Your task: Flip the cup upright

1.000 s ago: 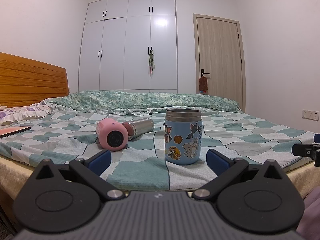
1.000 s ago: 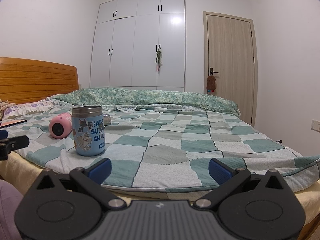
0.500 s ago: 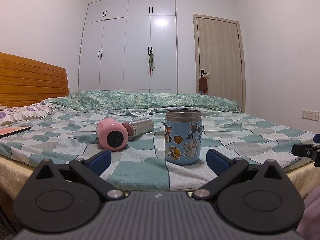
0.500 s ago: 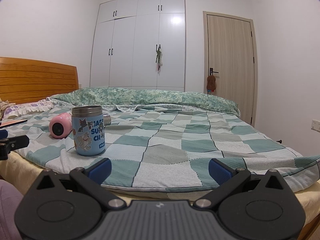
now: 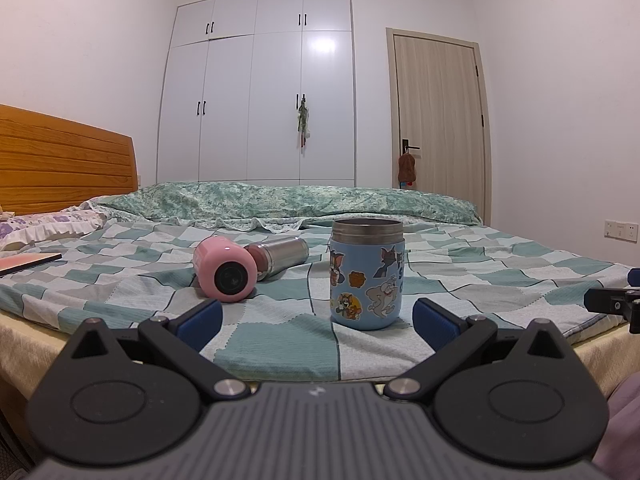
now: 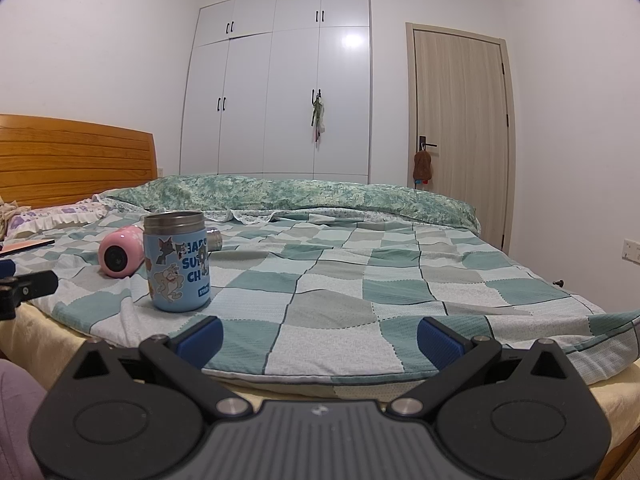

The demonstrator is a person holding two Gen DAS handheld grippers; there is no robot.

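Nothing has moved: blue cup (image 5: 367, 274) seemingly upright, both grippers (image 5: 316, 318) (image 6: 319, 334) spread, empty.

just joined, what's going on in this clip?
Nothing is being handled at this moment. Both tongs, left and right, are open and empty, held back at the near edge of the bed. The blue cartoon cup stands upright on the checkered cover. Behind it to the left, the pink bottle lies on its side, with a steel bottle lying next to it. Neither is gripped.
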